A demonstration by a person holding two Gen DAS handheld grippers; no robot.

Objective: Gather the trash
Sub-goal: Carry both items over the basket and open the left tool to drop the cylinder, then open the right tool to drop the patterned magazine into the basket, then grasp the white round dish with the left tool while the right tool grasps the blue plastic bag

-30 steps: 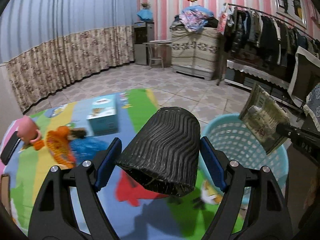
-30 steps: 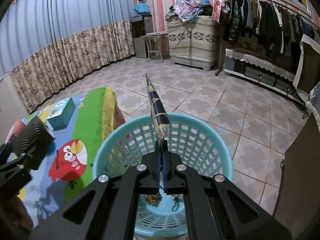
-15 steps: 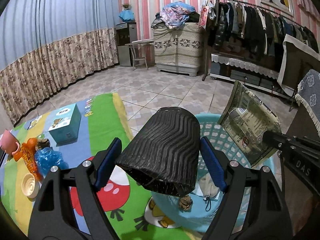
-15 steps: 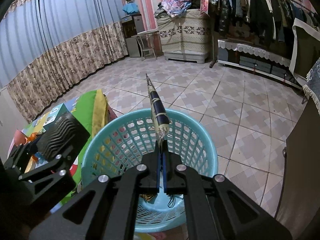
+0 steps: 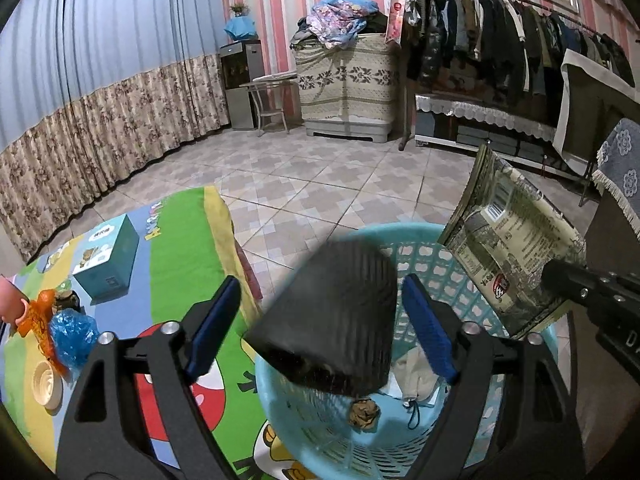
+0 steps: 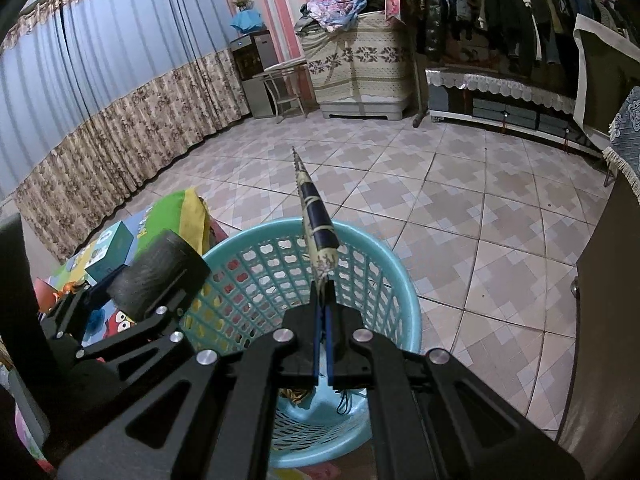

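Pink-striped wall, tiled floor

The black ribbed cup was smeared by motion blur in the left wrist view, so whether either blue pad touched it could not be told. It hid the basket rim at 9 o'clock and part of the floor inside. A crumpled brown scrap and a pale cloth lay half hidden under it. The print on the flat packet was too small to read. In the right wrist view that packet showed edge-on only, its face unseen. At 9 o'clock a pink toy was cut by the frame edge.
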